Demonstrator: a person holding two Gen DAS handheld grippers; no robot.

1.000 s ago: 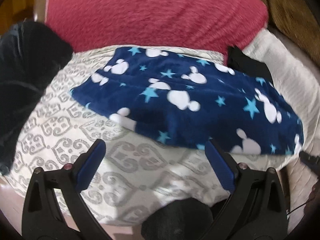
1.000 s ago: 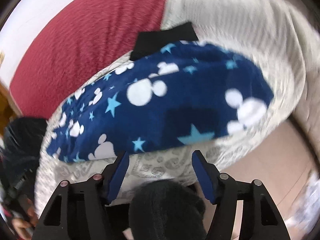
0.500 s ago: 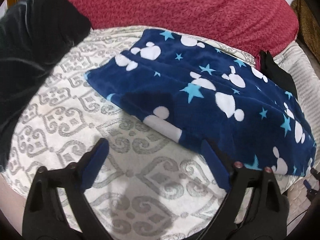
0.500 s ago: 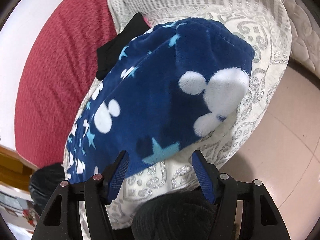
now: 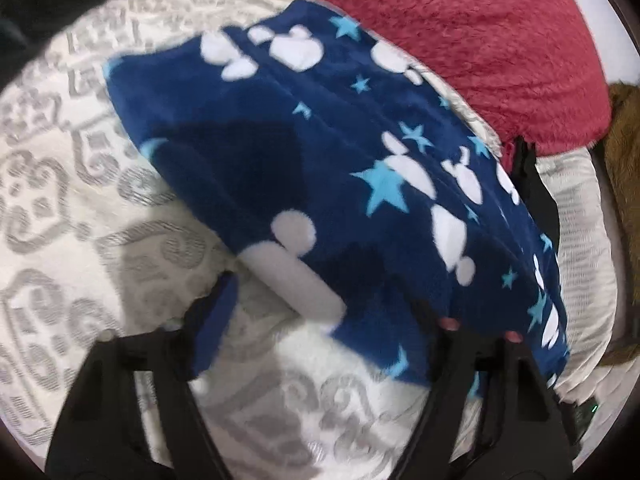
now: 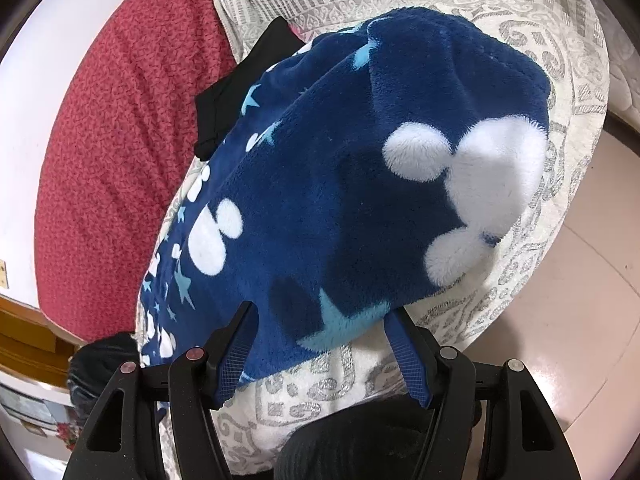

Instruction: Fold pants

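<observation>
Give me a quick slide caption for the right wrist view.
Open right tongs straddle the near edge of the blue pants lying on the patterned bedspread.

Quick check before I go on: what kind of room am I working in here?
Most likely a bedroom at home. The fleece pants lie on a patterned bedspread, a thick red blanket is bunched behind them, and a quilted mattress edge shows above a tiled floor.

No readable text or labels anywhere
</observation>
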